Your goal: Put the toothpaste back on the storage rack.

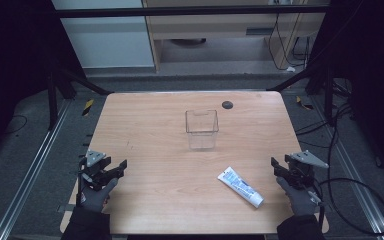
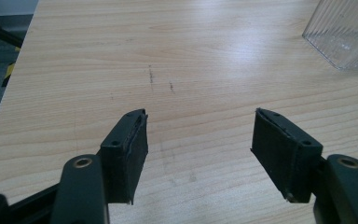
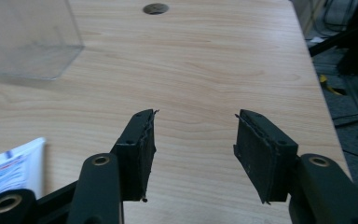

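left gripper [image 1: 111, 172]: jaws spread wide, nothing held | right gripper [image 1: 283, 170]: jaws spread wide, nothing held | tube [image 1: 240, 187] left of it, untouched

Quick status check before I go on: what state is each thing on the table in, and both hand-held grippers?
Clear plastic box: upright, open at the top, looks empty.
Tube: lying flat on the table, cap end toward the near edge, untouched.
Left hand-held gripper: jaws open, holding nothing, over bare table.
Right hand-held gripper: jaws open, holding nothing, tube just beside it.
Table: wooden top with a dark round cap near the far edge.
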`<state>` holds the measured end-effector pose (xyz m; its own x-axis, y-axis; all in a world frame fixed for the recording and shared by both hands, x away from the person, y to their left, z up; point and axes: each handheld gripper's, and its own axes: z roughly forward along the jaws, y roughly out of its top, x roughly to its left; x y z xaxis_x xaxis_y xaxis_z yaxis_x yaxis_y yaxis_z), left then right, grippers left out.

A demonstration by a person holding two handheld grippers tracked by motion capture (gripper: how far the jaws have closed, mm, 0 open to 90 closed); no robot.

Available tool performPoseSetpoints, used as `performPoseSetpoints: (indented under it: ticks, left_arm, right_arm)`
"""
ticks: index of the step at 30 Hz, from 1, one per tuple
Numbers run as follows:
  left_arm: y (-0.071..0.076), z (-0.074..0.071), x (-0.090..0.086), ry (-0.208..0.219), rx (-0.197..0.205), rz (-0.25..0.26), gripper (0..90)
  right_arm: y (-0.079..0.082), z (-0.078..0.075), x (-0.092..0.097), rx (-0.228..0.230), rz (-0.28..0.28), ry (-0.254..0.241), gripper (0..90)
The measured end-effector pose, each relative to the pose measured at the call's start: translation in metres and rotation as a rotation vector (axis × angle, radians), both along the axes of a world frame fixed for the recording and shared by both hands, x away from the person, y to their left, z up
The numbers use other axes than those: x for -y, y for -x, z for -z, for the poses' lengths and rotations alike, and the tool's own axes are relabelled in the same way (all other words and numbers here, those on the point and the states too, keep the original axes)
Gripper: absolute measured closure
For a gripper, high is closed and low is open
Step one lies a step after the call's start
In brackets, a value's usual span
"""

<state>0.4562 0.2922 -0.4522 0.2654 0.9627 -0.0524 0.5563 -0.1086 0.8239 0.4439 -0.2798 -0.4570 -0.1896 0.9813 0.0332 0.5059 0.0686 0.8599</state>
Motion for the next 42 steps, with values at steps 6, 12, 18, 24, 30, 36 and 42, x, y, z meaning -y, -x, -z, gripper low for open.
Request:
performPoseSetpoints:
  ticks: [6,12,18,24,30,36,42]
  left_arm:
    - [0.001,0.002,0.003,-0.01,-0.007,0.018,35.1]
    - [0.0,0.003,0.004,-0.019,-0.015,0.027,35.4]
    - [-0.002,0.007,0.008,-0.034,-0.033,0.038,35.3]
    - [-0.002,0.009,0.012,-0.054,-0.045,0.052,35.3]
    - [-0.002,0.01,0.013,-0.058,-0.046,0.056,35.5]
    - [-0.003,0.01,0.014,-0.065,-0.053,0.06,35.6]
    - [-0.004,0.011,0.014,-0.065,-0.056,0.06,35.8]
  right_arm:
    - [0.007,-0.012,-0.009,0.004,-0.069,0.021,46.9]
    - [0.007,-0.021,-0.022,0.003,-0.11,0.056,45.0]
    - [0.007,-0.033,-0.037,-0.022,-0.166,0.098,42.9]
    - [0.006,-0.043,-0.05,-0.039,-0.216,0.11,39.8]
    - [0.002,-0.046,-0.065,-0.056,-0.25,0.128,39.3]
    - [-0.002,-0.05,-0.08,-0.092,-0.296,0.153,38.9]
    - [-0.007,-0.054,-0.089,-0.116,-0.325,0.166,38.8]
